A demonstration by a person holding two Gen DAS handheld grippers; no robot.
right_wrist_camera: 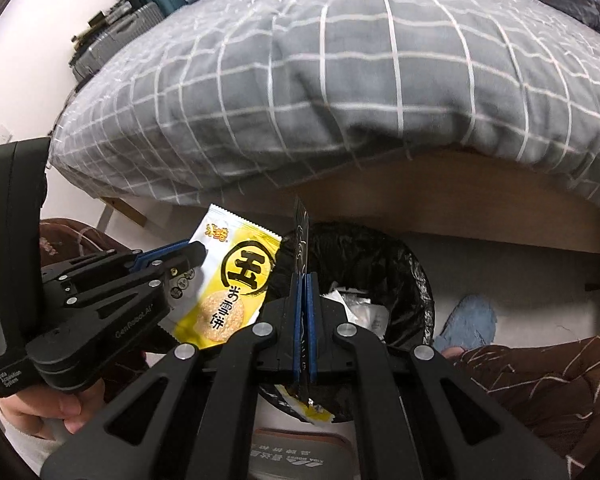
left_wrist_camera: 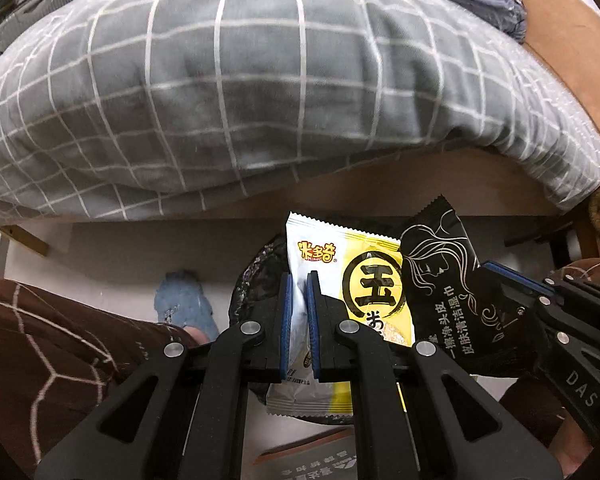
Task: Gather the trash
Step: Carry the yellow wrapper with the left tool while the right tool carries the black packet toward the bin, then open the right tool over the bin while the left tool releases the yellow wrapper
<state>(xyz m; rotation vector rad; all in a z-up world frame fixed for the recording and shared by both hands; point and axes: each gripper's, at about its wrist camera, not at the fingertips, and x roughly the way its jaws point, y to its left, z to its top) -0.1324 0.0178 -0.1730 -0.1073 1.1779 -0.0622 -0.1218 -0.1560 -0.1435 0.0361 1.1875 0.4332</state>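
Presently, left gripper (left_wrist_camera: 298, 320): jaws nearly closed, clamping a yellow-and-white rice cracker packet (left_wrist_camera: 364, 276) above the bin. Right gripper (right_wrist_camera: 305, 320): jaws fully closed on a black wet-wipe sachet (left_wrist_camera: 444, 280), seen edge-on. Only the right wrist view shows the black-lined trash bin (right_wrist_camera: 384, 256) interior with its crumpled white paper (right_wrist_camera: 360, 304).

My yellow-and-white snack wrapper (left_wrist_camera: 374, 280) reads "米多奇" and "王"; my black sachet (left_wrist_camera: 448, 280) reads "皮肤清洁湿巾"; my right claw (left_wrist_camera: 512, 292) says "DAS".
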